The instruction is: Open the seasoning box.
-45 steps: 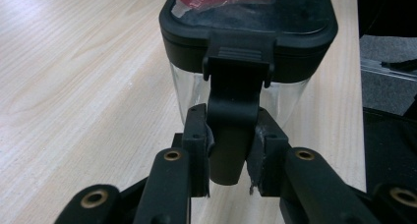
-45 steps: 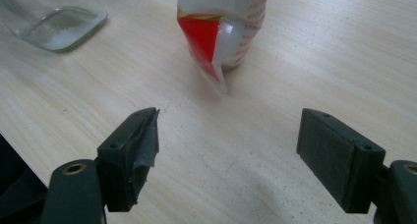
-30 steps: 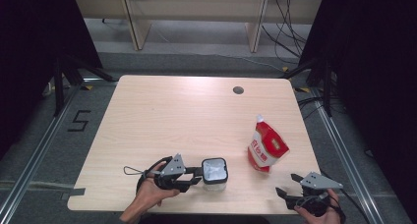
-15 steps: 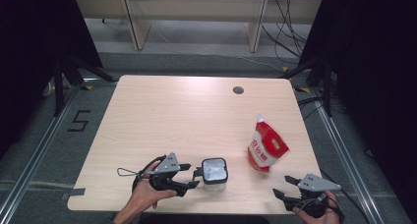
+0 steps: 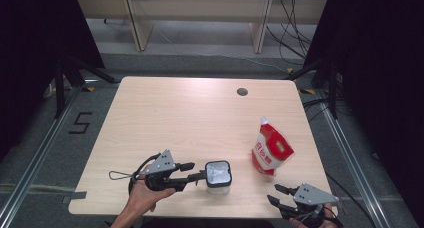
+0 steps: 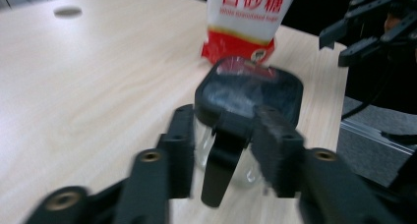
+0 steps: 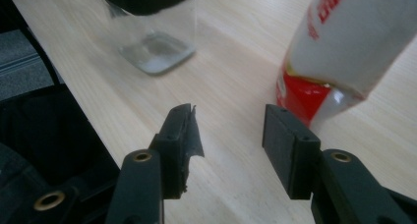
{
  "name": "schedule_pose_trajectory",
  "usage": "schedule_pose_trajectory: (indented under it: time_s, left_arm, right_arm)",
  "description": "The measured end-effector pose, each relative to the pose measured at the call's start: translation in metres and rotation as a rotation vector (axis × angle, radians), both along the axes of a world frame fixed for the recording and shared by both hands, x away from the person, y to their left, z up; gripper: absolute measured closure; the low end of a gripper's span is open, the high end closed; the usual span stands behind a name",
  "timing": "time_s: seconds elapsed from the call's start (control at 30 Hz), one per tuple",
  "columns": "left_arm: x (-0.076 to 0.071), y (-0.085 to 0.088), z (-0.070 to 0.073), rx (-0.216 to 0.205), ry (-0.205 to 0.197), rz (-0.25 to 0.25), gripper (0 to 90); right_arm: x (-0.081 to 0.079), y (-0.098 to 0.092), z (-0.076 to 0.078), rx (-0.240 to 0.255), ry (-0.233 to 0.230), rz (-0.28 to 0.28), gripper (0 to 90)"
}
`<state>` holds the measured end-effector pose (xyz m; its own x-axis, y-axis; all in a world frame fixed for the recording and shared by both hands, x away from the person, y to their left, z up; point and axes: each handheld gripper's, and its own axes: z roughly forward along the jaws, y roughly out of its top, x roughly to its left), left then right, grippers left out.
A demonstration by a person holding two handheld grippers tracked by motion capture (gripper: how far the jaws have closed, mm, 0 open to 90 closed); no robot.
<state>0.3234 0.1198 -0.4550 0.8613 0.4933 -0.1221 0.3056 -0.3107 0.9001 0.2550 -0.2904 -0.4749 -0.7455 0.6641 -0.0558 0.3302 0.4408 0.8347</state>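
A clear square jar with a black lid stands near the table's front edge. My left gripper reaches it from the left. Its jaws have just been closing and straddle the lid's black latch, with slim gaps still showing beside it. A red and white sugar pouch stands upright to the jar's right. My right gripper hovers at the front right corner, short of the pouch and the jar. Its jaws have just been closing with nothing between them.
The light wooden table has a small round dark hole near its far edge. Dark floor, metal rails and cables surround the table. From the left gripper view, the right gripper hangs beyond the jar, off the table's edge.
The left gripper's jaws spread wide at the jar, then narrowed around the latch, and the hand rose slightly. The right gripper drifted left along the front edge and its jaws narrowed.
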Motion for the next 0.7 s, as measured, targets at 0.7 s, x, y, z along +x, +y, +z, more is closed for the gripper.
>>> schedule_pose_trajectory:
  time_s: [0.7]
  left_arm:
    - [-0.004,-0.023,-0.002,0.058,-0.076,0.023,89.1]
  right_arm:
    - [0.009,0.04,-0.002,-0.004,-0.026,0.068,65.0]
